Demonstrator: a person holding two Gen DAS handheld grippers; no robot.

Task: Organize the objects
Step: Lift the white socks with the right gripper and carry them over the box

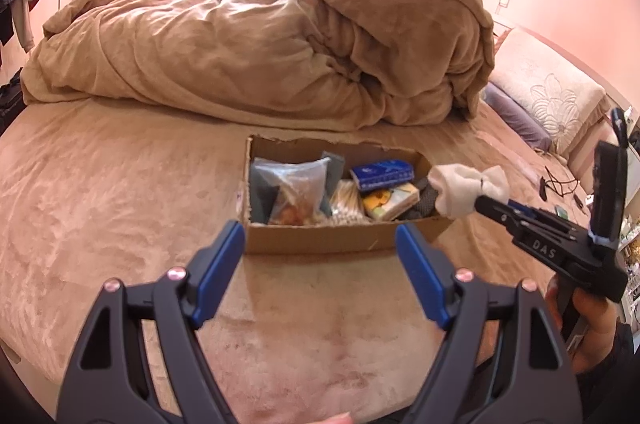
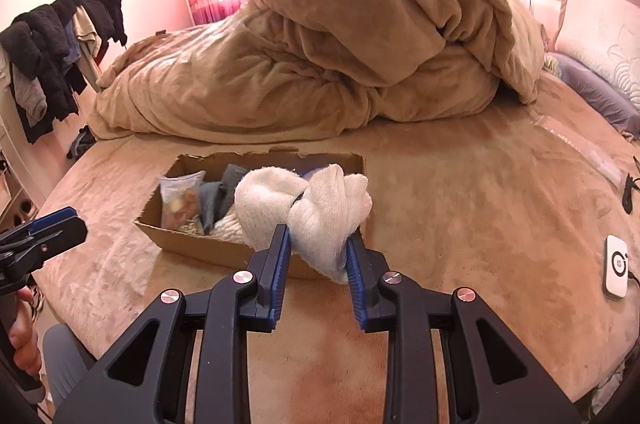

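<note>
A: Item one, the white knitted sock bundle [image 2: 320,212]. Location?

B: Clamped between the blue pads of the right hand-held gripper [image 2: 316,256], carried in the air at the near right corner of the shallow brown cardboard box [image 2: 192,244]. In the left wrist view the same bundle [image 1: 468,190] hangs over the box's right end, above the rim, not yet inside.

A: Item two, the box. Contents?

B: A clear plastic bag of brownish pieces [image 1: 296,192], grey folded cloth [image 2: 218,198], a dark blue flat packet [image 1: 382,174], a yellow and white small packet [image 1: 390,204], pale sticks bundled beside it. Crowded; the right end shows the least fill.

A: Item three, the left hand-held gripper [image 1: 320,264]?

B: Jaws spread wide, nothing between them, held before the box's near wall, apart from it.

A: Surroundings?

B: Box rests on the tan plush bed sheet [image 1: 120,192]; heaped tan duvet [image 1: 280,44] behind it; white flat device with cable [image 2: 616,266] well to the right.

A: Handling note for the step in hand?

B: My reading: the sock is to go into the box. Carry it further over the right end, lower until it touches the contents, then release. The bundle is soft and loosely rolled, so a high drop may unroll it or leave it draped on the rim. The free gripper could steady the light box's near wall.
</note>
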